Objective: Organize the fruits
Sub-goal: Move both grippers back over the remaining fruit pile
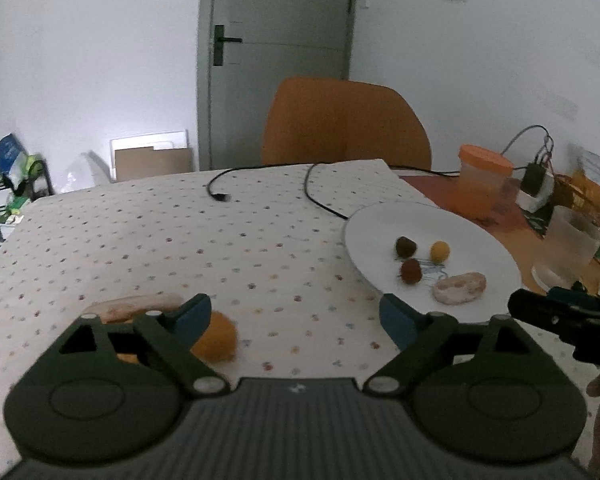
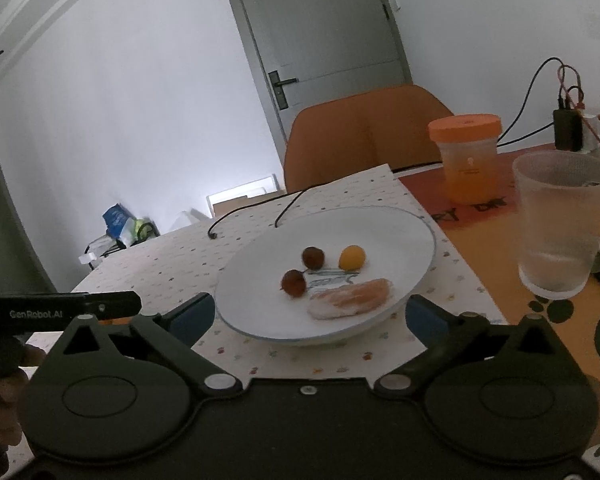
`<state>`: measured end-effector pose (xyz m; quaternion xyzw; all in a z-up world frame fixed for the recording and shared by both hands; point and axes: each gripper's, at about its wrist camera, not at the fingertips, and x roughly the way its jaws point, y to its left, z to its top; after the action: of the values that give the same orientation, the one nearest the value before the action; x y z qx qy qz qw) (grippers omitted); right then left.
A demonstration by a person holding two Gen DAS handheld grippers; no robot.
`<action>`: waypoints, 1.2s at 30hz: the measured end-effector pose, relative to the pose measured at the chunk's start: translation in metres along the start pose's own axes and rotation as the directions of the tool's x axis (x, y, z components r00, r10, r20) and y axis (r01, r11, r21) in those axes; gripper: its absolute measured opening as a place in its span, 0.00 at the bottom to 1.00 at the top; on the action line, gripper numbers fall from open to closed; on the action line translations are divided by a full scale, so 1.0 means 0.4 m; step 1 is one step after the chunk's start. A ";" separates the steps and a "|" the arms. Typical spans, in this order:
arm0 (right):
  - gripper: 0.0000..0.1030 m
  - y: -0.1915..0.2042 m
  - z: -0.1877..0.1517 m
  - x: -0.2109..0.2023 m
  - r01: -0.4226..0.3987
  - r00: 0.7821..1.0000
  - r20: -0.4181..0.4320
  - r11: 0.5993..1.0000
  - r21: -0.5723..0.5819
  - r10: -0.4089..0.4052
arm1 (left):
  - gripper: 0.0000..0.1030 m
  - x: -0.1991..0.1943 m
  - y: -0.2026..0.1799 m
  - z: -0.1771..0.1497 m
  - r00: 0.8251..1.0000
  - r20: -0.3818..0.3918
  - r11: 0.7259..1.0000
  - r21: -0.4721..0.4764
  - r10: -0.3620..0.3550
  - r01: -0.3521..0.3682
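Observation:
A white plate [image 1: 472,220] [image 2: 388,224] lies on the dotted cloth with two brown fruits [image 1: 405,246] [image 2: 313,257], a small yellow fruit [image 1: 439,251] [image 2: 352,257] and a pale peeled piece [image 1: 459,288] [image 2: 350,301]. On the cloth at the left, an orange fruit [image 1: 218,338] and a pale long piece [image 1: 134,305] lie beside and behind my left gripper's left finger. My left gripper [image 1: 296,320] is open, empty, above the cloth. My right gripper [image 2: 308,316] is open, its fingers on either side of the plate's near rim.
A black cable [image 1: 316,196] crosses the cloth behind the plate. An orange-lidded jar [image 1: 482,180] [image 2: 466,158], a frosted cup [image 2: 560,232] [image 1: 568,248] and a charger stand at the right. An orange chair [image 1: 346,122] faces the table's far edge.

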<state>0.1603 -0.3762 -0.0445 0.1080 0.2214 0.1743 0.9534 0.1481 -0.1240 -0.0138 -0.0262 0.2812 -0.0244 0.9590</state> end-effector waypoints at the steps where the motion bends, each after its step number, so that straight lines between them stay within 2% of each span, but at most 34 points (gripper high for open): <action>1: 1.00 0.005 0.002 0.001 0.000 1.000 -0.004 1.000 -0.003 0.000 | 0.90 -0.005 0.007 -0.001 1.000 0.001 1.000 -0.006 0.003 -0.003; 11: 1.00 0.042 0.002 0.001 -0.016 1.000 -0.018 1.000 -0.001 0.016 | 0.96 -0.052 0.060 -0.017 0.999 0.010 0.998 -0.028 0.048 -0.047; 24: 1.00 0.122 -0.005 0.021 -0.079 0.995 -0.058 0.996 -0.049 0.076 | 0.97 -0.109 0.155 -0.028 0.994 0.034 0.990 -0.096 0.106 -0.102; 36: 1.00 0.210 -0.019 0.047 -0.145 0.986 -0.102 0.981 -0.126 0.133 | 0.96 -0.121 0.234 -0.079 0.995 0.034 0.984 -0.158 0.095 -0.088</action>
<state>0.1485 -0.2911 -0.0346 0.0512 0.2453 0.2599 0.9326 0.0932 -0.0287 -0.0203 -0.0886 0.2632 0.0422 0.9597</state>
